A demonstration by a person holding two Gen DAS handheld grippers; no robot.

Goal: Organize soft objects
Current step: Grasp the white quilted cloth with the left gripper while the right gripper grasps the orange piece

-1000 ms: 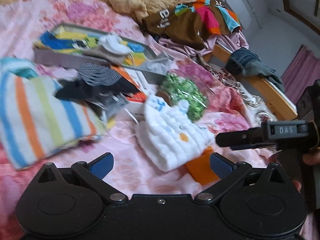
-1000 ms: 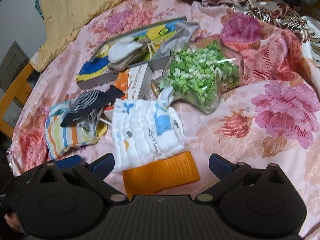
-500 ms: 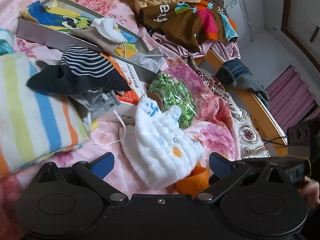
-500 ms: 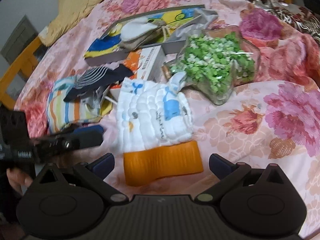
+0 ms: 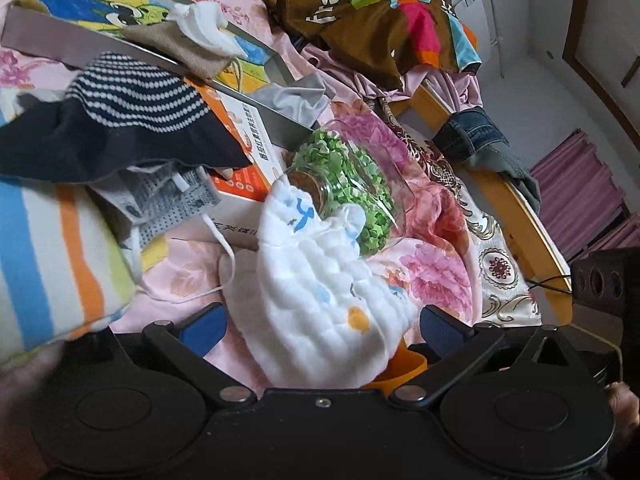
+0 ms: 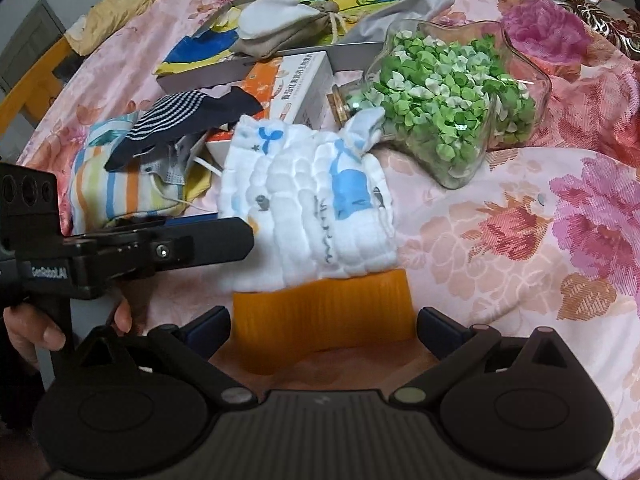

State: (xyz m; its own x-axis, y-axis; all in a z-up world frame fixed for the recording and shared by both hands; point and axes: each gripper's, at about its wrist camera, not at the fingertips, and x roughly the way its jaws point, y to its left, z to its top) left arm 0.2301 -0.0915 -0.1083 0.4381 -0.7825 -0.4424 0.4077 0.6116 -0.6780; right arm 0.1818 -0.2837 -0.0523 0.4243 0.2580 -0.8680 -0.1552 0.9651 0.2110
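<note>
A white quilted cloth with blue prints point(image 5: 320, 304) point(image 6: 308, 208) lies on the flowered bedspread, partly over an orange ribbed object point(image 6: 324, 320) point(image 5: 404, 364). My left gripper point(image 5: 320, 328) is open, its blue pads on either side of the cloth's near edge; it also shows in the right wrist view point(image 6: 208, 240) at the cloth's left side. My right gripper point(image 6: 322, 326) is open, astride the orange object. A striped dark sock point(image 5: 120, 128) point(image 6: 180, 116) lies on a striped towel point(image 5: 52, 256) point(image 6: 120, 184).
A glass star dish of green pieces point(image 6: 448, 92) point(image 5: 352, 184) stands behind the cloth. An orange-white box point(image 6: 288, 84), a picture tray point(image 6: 304, 12) with a cloth pouch point(image 6: 280, 28), a grey mask point(image 5: 164, 200) and piled clothes point(image 5: 384, 28) lie beyond. The wooden bed edge point(image 5: 516, 216) is right.
My left gripper has moved forward and closer to the white cloth, so its pads now flank the cloth's edge. My right gripper has moved slightly nearer the orange object.
</note>
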